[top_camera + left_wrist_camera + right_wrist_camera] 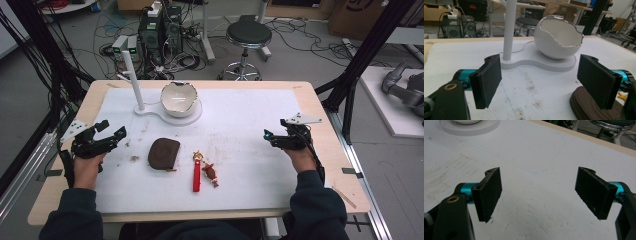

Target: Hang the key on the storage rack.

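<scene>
The left gripper was held at the left edge of the tabletop, its fingers spread wide and empty; the right gripper was likewise open over bare mat. The brown pouch, nearest the left gripper, lay flat near the middle front, partly under the right-hand finger in the left gripper view. A low, rounded pouch could be pushed along the mat rather than gripped if it were approached too shallowly. The red keychain lay just beside it and could be dragged along. Behind stood the eggshell bowl on its white stand, which might be knocked by a careless lift.
</scene>
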A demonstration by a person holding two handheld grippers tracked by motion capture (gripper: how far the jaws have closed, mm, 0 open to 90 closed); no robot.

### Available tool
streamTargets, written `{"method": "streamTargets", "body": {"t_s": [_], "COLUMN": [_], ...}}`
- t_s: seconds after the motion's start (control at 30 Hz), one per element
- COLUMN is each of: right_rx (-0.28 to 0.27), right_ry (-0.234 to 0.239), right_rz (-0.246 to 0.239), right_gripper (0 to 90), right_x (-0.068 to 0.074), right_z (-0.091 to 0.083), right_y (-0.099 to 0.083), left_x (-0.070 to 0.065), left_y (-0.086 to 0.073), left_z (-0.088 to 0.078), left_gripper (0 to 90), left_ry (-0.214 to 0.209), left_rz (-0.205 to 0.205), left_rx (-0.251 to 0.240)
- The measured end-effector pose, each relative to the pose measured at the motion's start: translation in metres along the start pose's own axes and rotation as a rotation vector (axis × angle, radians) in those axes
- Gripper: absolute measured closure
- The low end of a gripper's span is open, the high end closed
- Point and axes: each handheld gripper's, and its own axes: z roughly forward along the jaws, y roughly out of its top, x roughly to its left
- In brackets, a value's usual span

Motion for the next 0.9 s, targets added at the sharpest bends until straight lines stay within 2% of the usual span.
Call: {"method": "streamTargets", "body": {"t_s": [0.17, 0.37, 0.5, 0.67, 0.77, 0.8, 0.9], "right_rx": [-0.022, -0.042, -0.031, -0.002, 0.031, 0.038, 0.07], "right_ry": [0.012, 0.062, 0.1, 0.182, 0.226, 0.228, 0.255], "right_rz": [0.01, -0.005, -0.036, -0.035, -0.091, -0.108, -0.112], "right_gripper": [21.9, 21.9, 21.9, 21.9, 22.0, 22.0, 22.0], "right_x": [0.001, 0.016, 0.036, 0.068, 0.089, 0.092, 0.101], "right_z": [-0.003, -0.001, 0.004, 0.013, 0.021, 0.023, 0.031], "right_y": [-0.001, 0.002, 0.007, 0.01, 0.011, 0.011, 0.008], "left_x": [0.001, 0.0, -0.001, -0.005, -0.005, -0.004, -0.005], "left_y": [0.0, 0.0, 0.0, -0.001, -0.001, -0.002, -0.003], "left_z": [0.004, 0.004, 0.005, 0.007, 0.008, 0.008, 0.01], "left_gripper": [19.8, 19.8, 19.8, 19.9, 19.9, 19.9, 19.9], "left_ry": [-0.001, 0.0, -0.008, -0.026, -0.027, -0.028, -0.032], "left_rz": [-0.003, 0.001, 0.0, 0.016, 0.01, 0.013, 0.011], "left_rx": [0.004, 0.006, 0.013, 0.025, 0.029, 0.033, 0.042]}}
